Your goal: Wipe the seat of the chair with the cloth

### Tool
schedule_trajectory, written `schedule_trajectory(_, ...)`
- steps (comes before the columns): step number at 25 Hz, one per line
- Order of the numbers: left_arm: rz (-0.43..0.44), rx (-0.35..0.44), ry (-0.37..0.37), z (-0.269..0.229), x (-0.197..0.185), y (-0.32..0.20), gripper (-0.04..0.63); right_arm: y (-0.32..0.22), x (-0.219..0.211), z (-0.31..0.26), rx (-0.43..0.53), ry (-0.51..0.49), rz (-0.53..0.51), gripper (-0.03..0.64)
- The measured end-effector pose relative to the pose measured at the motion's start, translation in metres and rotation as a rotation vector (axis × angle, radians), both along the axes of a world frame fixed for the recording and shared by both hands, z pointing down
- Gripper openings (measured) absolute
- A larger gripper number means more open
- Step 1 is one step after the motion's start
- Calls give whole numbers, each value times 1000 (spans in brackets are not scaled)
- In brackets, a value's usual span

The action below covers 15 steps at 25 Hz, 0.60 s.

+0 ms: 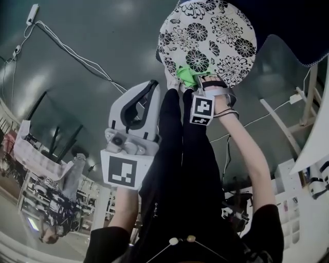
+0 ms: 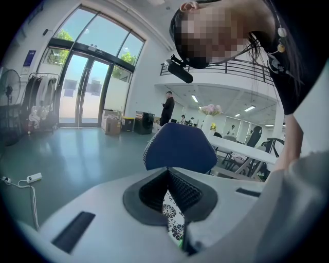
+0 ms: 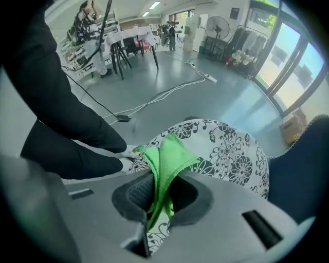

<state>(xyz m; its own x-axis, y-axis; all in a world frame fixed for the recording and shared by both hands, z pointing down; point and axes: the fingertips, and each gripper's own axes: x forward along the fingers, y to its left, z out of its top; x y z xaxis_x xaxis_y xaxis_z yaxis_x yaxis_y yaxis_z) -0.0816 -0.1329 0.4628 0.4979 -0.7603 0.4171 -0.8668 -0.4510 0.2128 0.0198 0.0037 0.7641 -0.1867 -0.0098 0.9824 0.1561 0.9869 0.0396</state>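
The chair seat is round, white with black flowers, and sits at the top of the head view; its blue backrest is beyond it. My right gripper is shut on a green cloth at the seat's near edge. In the right gripper view the cloth bunches out of the right gripper over the seat. My left gripper hangs left of the legs, away from the seat, shut with nothing in it. From the left gripper I see the backrest ahead.
The person's black-clad legs stand between the grippers, feet against the seat's edge. White cables and a power strip lie on the grey floor at the left. A white table frame stands at the right.
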Motion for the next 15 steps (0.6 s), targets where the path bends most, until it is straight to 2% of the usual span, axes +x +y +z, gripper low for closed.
schedule_trajectory(2, 0, 1, -2, 0, -1, 1, 5, 2, 3, -5, 3, -13, -5, 52)
schedule_trajectory(6, -5, 0, -6, 0, -4, 2, 5, -40, 22, -21, 115, -16, 56, 52)
schedule_trajectory(9, -7, 4, -9, -3, -6, 4, 5, -96, 42, -35, 240, -5, 127, 52)
schedule_trajectory(15, 3, 9, -10, -5, -5, 4, 5, -213, 88, -51, 497, 80, 209, 52)
